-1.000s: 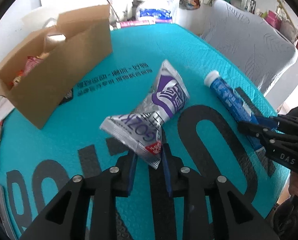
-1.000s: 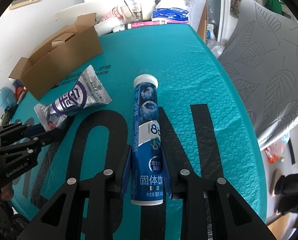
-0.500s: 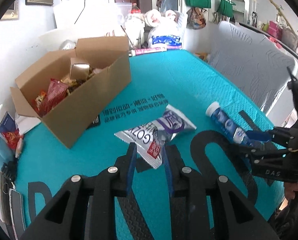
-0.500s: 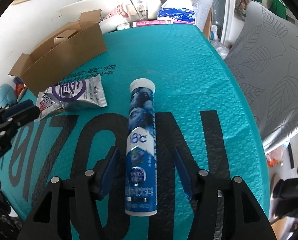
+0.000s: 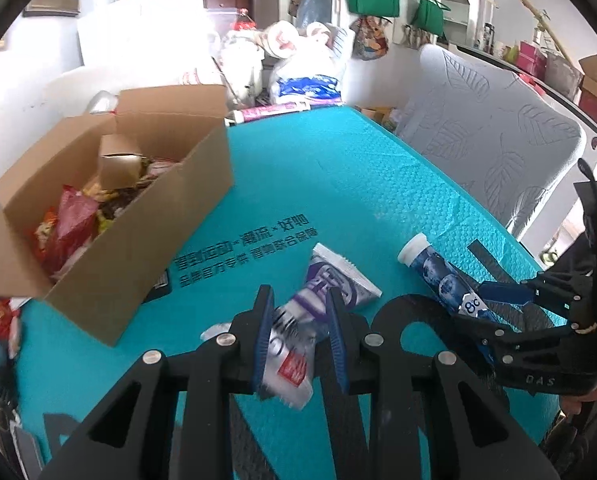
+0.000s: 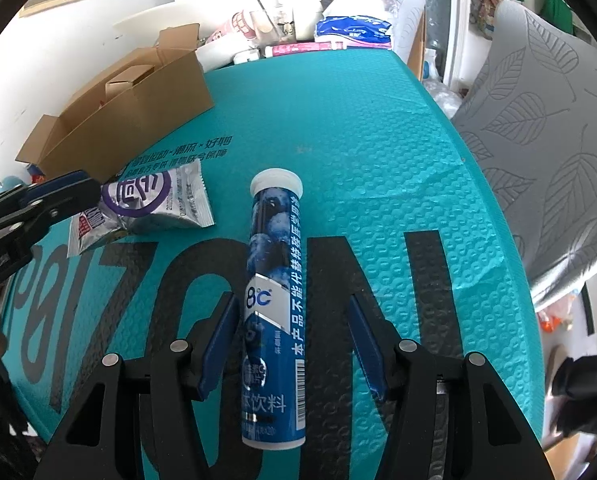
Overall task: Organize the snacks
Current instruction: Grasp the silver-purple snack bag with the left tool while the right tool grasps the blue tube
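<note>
- The silver-and-purple snack packet (image 5: pixel 326 300) was pinched at its near end by the left gripper (image 5: pixel 298 336), whose blue pads pressed into the crumpled foil. Its far end appeared to hang just above the teal counter (image 5: pixel 338 184). An end grip like that lets the packet dangle free, which should suit dropping it into a box.
- In the right wrist view the same packet (image 6: pixel 154 204) sat left of the tube, with the left gripper (image 6: pixel 58 196) closed over its left end.
- The blue tablet tube (image 6: pixel 276 304) lay flat on the counter (image 6: pixel 378 140), white cap pointing far, its length running between the fingers of the right gripper (image 6: pixel 294 344). That gripper stood spread, pads clear of the tube on both sides, though the left pad was close; the tube rested on its own weight.
- From the left wrist view the tube (image 5: pixel 438 276) lay right of the packet, with the right gripper (image 5: pixel 510 304) straddling its near end.
- The open cardboard box (image 5: pixel 110 208) stood at the far left, already holding wrappers, its raised flaps turned outward. I judged it the likely place for the packet.
- The stretch of counter between packet and box looked bare, leaving open room to carry across; the box's near wall is the edge to clear.
- The counter's right edge ran beside a grey leaf-patterned cushion (image 6: pixel 538 128), and a round tube could roll that way.
</note>
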Demonstrator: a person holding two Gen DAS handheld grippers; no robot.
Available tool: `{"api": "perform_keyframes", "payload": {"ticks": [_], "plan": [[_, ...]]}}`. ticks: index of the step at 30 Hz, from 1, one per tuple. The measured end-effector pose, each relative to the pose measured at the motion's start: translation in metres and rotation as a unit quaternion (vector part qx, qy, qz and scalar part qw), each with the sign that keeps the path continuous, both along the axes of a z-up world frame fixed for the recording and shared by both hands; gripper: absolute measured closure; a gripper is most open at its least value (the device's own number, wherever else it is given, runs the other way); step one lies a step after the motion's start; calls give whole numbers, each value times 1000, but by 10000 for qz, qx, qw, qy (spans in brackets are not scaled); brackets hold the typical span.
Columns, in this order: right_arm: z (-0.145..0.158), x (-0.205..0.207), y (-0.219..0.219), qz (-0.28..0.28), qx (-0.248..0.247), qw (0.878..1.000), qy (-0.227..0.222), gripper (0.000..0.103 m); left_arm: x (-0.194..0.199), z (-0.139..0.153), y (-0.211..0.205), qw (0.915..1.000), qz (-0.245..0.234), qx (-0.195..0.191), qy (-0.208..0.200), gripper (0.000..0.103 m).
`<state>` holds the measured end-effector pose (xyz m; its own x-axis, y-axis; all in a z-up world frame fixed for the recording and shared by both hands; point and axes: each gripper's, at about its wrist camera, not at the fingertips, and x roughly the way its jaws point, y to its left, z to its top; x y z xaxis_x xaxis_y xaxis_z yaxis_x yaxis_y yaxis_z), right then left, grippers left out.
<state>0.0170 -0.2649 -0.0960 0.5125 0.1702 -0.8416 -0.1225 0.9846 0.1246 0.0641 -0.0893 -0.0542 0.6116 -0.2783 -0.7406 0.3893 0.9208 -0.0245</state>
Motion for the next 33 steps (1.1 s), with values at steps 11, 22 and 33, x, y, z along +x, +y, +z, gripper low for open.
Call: {"api": "perform_keyframes", "payload": {"ticks": [11,22,33], "plan": [[0,5,-3,-13,25,10000,15,47,20,-34,-14,9957,-286,-164,865,52],[-3,10,8,67,-230,9997,-45,39,16,-48,-17,9965,-223,-104,794,52],[-6,15,21,39,-752,9970,-164,62,13,-47,-8,9972,-47,-83,743,64]]}}
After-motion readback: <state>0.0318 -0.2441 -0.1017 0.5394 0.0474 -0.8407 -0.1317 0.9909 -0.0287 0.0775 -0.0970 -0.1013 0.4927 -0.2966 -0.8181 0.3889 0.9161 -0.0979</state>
